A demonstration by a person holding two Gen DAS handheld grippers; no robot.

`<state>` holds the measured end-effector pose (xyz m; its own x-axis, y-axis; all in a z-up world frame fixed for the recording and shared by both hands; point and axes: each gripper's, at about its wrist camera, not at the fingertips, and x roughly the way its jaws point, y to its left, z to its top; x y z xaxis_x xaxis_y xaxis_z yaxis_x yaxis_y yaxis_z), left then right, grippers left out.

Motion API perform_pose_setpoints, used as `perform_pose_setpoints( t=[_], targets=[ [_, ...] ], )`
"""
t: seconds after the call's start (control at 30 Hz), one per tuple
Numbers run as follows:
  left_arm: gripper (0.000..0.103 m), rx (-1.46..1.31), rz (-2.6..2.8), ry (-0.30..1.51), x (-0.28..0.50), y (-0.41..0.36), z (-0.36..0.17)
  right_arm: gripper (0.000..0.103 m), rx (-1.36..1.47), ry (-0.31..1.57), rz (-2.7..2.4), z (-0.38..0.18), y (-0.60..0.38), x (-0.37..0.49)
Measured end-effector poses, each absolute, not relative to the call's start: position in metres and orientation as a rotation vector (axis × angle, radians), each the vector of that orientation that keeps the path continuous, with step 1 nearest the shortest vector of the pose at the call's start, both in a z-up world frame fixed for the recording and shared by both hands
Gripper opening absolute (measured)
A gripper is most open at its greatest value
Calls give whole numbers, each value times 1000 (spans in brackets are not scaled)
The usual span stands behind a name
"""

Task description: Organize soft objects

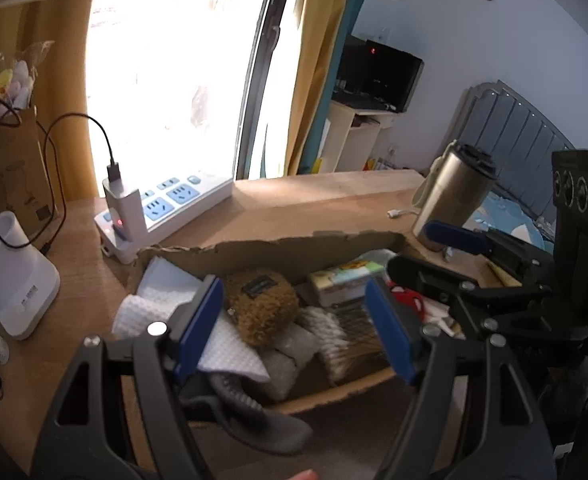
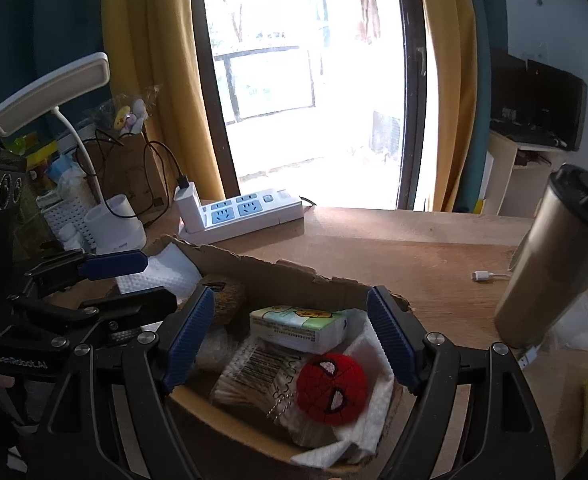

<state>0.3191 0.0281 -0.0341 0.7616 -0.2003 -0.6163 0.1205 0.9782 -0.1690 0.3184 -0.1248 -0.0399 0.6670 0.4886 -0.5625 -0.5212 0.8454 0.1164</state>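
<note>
Over the torn brown cardboard box (image 2: 278, 276), both the left gripper (image 1: 294, 328) and the right gripper (image 2: 290, 340) gape empty, the round red knitted spider-face ball (image 2: 331, 389) lying between the right's fingers, nearer it

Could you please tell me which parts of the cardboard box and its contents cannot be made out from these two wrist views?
- Left wrist view: the grey cloth is blurred, and the left gripper covers part of it.
- Left wrist view: the red knitted ball is mostly hidden behind a finger.
- Right wrist view: the brown plush toy is half hidden by the right gripper.
- Right wrist view: the cardboard box has its near wall cut off by the frame's bottom edge.
</note>
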Motion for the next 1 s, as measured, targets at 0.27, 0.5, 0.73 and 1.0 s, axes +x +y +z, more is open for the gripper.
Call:
perform_pose_setpoints(
  t=[0.27,0.5,0.73,1.0],
  targets=[
    [75,-115,-170,641,291,29,-16,81,-62,580,552,-20,-131,292],
    [75,-114,-165,604,267,27,-2,81,-65,551,539,-5,-138,268],
    [75,-94,-136,549,239,26,12,81,-72,526,528,6,-143,243],
    [90,-88,-112,497,206,26,26,81,-79,499,523,17,-148,217]
  ],
)
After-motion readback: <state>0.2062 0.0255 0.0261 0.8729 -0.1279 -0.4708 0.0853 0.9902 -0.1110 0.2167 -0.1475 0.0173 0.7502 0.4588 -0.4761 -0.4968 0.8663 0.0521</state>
